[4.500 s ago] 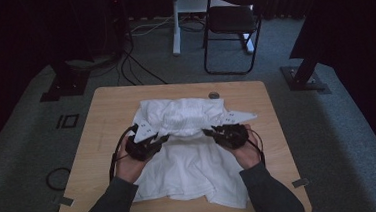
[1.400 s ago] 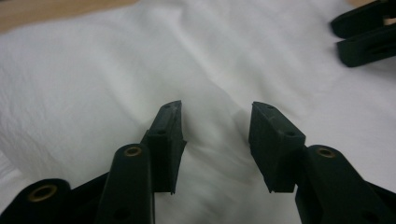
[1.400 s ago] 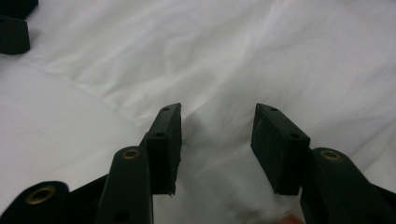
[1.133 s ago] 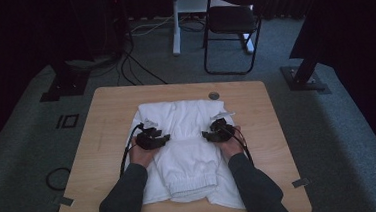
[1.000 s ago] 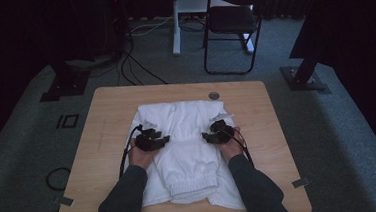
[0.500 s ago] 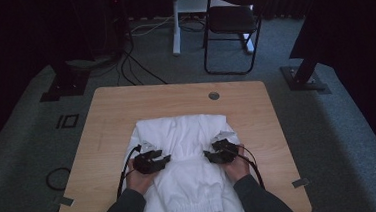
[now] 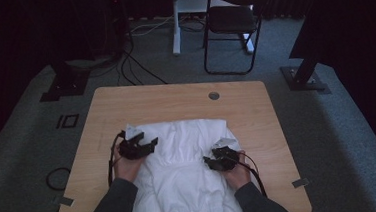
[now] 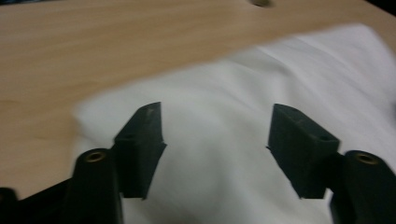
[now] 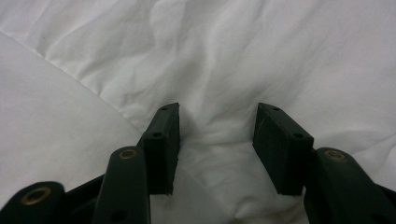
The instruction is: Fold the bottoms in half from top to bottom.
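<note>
Toward the near edge of the surface [image 7: 256, 101] lies the folded white garment [image 7: 185, 171]. My left tool [image 8: 215, 140] has just been opening, empty; my right tool [image 9: 217, 135] pinches a fold. Tugging could undo it.

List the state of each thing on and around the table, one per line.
white garment: folded over, lying flat on the table, near end hanging over the edge.
left gripper: open, jaws just been opening, nothing between them.
right gripper: jaws apart on the cloth, a ridge of it between them.
table: bare wood at the far end.
chair: unoccupied.
</note>
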Demonstrator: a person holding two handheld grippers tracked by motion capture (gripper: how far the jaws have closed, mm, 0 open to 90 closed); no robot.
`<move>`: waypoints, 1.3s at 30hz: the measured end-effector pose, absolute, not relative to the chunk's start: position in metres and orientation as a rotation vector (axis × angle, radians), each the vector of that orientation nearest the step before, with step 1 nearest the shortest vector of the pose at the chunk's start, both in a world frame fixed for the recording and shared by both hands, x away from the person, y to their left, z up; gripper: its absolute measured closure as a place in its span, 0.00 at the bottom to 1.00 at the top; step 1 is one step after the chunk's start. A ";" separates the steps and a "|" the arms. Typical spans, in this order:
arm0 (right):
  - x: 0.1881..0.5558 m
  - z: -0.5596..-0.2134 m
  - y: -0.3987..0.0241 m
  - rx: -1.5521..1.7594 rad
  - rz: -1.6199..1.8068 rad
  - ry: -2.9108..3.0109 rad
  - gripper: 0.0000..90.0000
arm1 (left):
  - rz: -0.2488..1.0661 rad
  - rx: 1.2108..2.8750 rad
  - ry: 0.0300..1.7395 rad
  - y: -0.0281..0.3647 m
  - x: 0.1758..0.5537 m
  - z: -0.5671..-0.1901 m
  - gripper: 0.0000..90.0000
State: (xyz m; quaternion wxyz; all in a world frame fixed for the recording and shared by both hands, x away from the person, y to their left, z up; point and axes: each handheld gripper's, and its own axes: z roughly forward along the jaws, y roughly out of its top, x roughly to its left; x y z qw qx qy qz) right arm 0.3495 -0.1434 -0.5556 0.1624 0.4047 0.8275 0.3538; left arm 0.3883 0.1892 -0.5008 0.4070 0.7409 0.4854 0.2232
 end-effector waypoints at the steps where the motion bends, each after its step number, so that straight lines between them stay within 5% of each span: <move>1: 0.350 -0.556 -0.144 1.154 1.012 2.361 0.56 | 0.568 1.865 1.252 0.191 0.396 -0.501 0.34; 8: 0.350 -0.557 -0.145 1.150 1.031 2.359 0.56 | 0.613 1.937 1.416 0.199 0.447 -0.531 0.29; 17: 0.350 -0.557 -0.145 1.151 1.036 2.360 0.56 | 0.556 1.917 1.458 0.213 0.458 -0.551 0.22; 19: 0.350 -0.557 -0.145 1.153 1.036 2.360 0.56 | 0.556 1.944 1.437 0.211 0.457 -0.550 0.28; 21: 0.350 -0.556 -0.146 1.162 1.037 2.365 0.56 | 0.518 1.957 1.397 0.209 0.455 -0.548 0.47; 26: 0.358 -0.545 -0.157 1.150 1.109 2.346 0.64 | 0.480 1.974 1.349 0.206 0.453 -0.548 0.76; 33: 0.418 -0.520 -0.197 1.286 1.141 2.166 0.57 | 0.461 1.966 1.343 0.207 0.454 -0.549 0.79; 39: 0.478 -0.525 -0.203 1.432 1.164 2.177 0.41 | 0.454 1.960 1.339 0.208 0.454 -0.549 0.79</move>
